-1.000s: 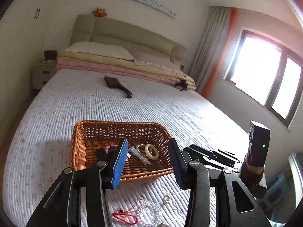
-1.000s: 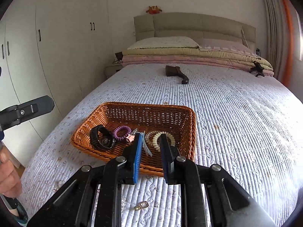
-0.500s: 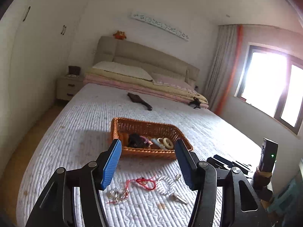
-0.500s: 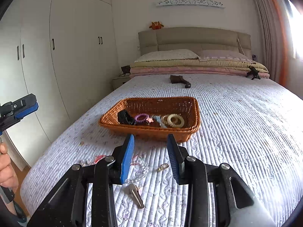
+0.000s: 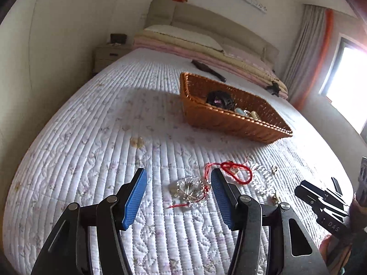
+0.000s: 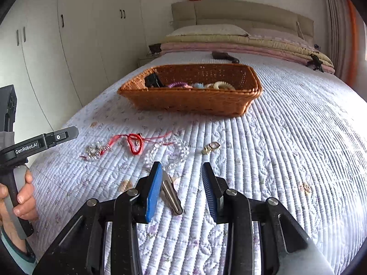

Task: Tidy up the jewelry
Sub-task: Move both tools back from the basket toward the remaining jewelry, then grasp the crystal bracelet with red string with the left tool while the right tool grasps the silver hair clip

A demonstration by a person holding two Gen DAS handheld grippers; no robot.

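A brown wicker basket (image 5: 215,116) (image 6: 183,100) stands on the quilted bed and holds a black watch, a purple coil band, a blue clip and a cream bead bracelet (image 6: 221,84). In front of it lie a red cord (image 5: 238,171) (image 6: 134,143), a clear crystal piece (image 5: 190,189) (image 6: 96,150), a clear bead bracelet (image 6: 170,154), a small gold clasp (image 6: 211,147) and a metal hair clip (image 6: 170,192). My left gripper (image 5: 179,194) is open just above the crystal piece. My right gripper (image 6: 180,186) is open with the metal clip between its fingers.
A dark hairbrush (image 6: 224,56) and folded pink and yellow quilts (image 6: 247,43) lie at the bed's head. A nightstand (image 5: 110,55) and white wardrobes (image 6: 57,45) stand at the left. A window (image 5: 344,68) is at the right.
Both grippers have pulled back from the basket and dropped low toward the loose jewelry at the bed's near edge. The right gripper has opened wider.
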